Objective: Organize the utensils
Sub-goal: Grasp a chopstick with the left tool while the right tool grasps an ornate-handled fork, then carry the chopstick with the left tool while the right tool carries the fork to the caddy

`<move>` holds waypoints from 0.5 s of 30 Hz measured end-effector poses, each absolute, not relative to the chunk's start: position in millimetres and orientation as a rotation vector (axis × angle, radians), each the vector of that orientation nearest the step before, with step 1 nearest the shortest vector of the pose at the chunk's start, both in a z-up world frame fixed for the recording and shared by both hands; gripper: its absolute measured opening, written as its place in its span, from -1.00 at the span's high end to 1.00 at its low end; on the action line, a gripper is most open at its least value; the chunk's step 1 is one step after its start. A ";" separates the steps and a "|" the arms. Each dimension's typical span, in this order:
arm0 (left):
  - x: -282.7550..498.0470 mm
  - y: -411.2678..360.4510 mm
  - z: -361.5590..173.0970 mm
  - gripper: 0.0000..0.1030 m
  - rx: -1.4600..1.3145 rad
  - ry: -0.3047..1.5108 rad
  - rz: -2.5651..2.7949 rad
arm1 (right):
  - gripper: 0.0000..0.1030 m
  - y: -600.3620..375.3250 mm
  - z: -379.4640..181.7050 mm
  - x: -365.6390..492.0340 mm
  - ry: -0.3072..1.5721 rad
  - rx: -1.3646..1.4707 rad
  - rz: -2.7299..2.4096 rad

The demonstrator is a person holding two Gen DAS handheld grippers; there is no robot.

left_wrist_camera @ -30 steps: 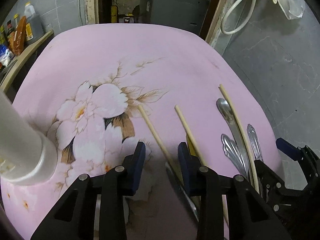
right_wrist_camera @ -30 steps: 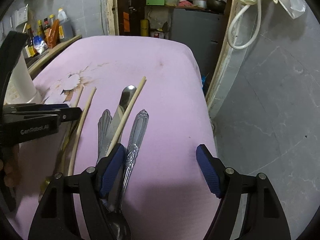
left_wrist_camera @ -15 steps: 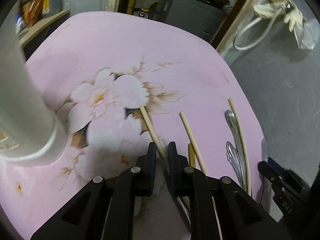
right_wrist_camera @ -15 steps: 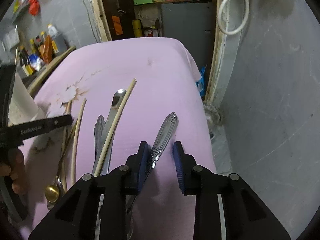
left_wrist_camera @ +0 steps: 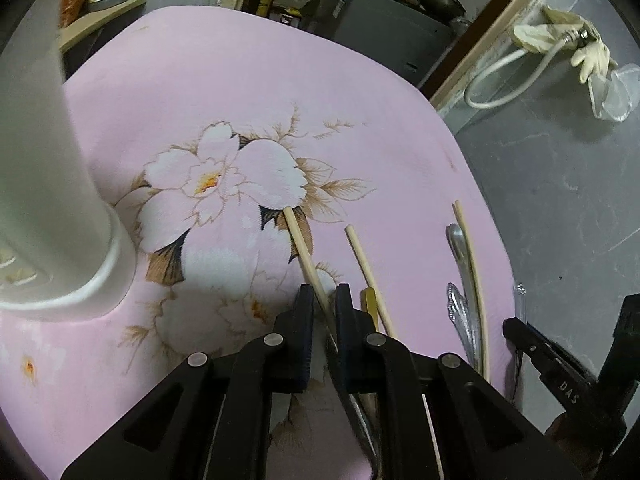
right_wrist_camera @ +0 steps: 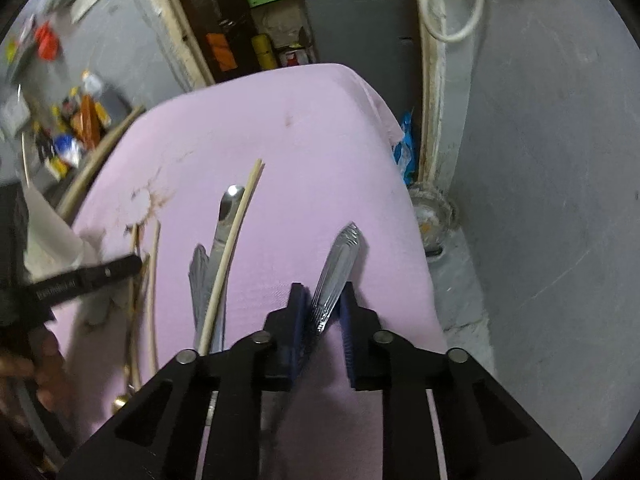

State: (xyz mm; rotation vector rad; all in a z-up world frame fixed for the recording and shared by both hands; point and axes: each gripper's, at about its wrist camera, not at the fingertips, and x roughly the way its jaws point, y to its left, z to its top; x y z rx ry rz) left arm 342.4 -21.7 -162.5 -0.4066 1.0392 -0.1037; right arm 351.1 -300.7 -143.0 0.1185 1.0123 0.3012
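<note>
Chopstick (left_wrist_camera: 306, 254) pinched in the left gripper (left_wrist_camera: 322, 304) at lower centre, right gripper (right_wrist_camera: 320, 308) closing on a silver handle (right_wrist_camera: 338, 272), white cup (left_wrist_camera: 48, 184) looming left, loose cutlery (left_wrist_camera: 460, 280) crowding between on the pink cloth (left_wrist_camera: 240, 80).

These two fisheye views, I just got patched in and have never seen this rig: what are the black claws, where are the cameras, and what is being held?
There is no robot arm. A person holds a two-finger tool in each hand, with a camera on each looking forward along its fingers.

Left view: the left gripper is shut on a wooden chopstick lying on the pink flowered tablecloth. A white cylinder container stands at the left.

Right view: the right gripper is closing on a silver ribbed utensil handle. Beside it lie another chopstick and more silver cutlery. The left tool shows at that picture's left edge.

Nothing looks lifted yet.
</note>
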 end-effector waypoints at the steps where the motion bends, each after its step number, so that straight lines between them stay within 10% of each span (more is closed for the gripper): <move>1: 338.7 -19.7 -159.5 0.86 -0.417 1.028 -0.099 | 0.88 -303.7 -142.0 351.2 1.016 0.149 0.303; 15: 266.1 -0.5 -101.6 0.92 -0.458 0.803 -0.113 | 1.00 -305.2 -115.5 319.4 0.963 0.323 0.392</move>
